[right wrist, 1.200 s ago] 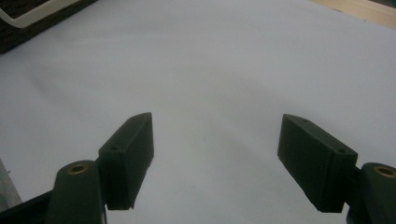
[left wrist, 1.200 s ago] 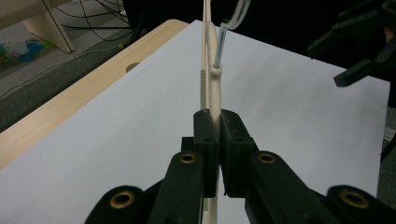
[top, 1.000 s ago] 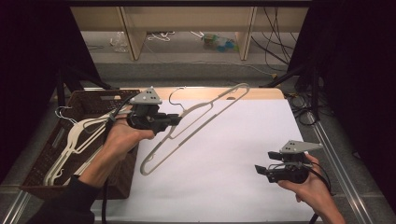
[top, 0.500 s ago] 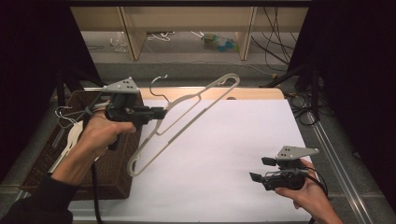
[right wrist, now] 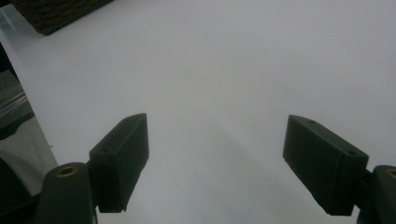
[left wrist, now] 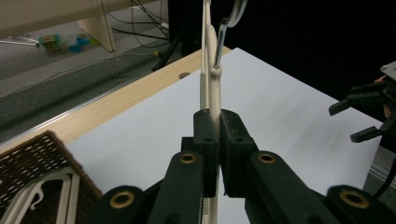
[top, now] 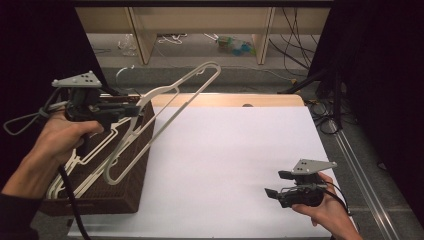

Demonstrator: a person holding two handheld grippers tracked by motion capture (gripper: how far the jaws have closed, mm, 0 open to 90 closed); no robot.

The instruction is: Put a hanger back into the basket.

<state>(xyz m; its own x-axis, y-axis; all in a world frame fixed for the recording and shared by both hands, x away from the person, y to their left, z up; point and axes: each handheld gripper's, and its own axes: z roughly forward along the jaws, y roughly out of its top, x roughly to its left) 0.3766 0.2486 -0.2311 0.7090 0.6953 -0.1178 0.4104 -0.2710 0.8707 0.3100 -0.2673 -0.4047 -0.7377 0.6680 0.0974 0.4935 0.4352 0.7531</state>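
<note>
Cream plastic hanger (top: 165, 107) hangs in the air over the left edge of the white table (top: 235, 160), slanting above the brown wicker basket (top: 117, 195), pinched near its metal hook by the closed jaws of the left gripper (top: 131, 109). Right gripper (top: 274, 186) sits low over the table's near right corner, its jaws having just been opening, wide apart with nothing between them.

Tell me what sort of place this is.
Probably a lab or workshop set up for recording handling trials, not a home: a white-topped table fenced by dark screens, cables trailing over the floor behind it, and a wicker basket of hangers as practice material.
</note>
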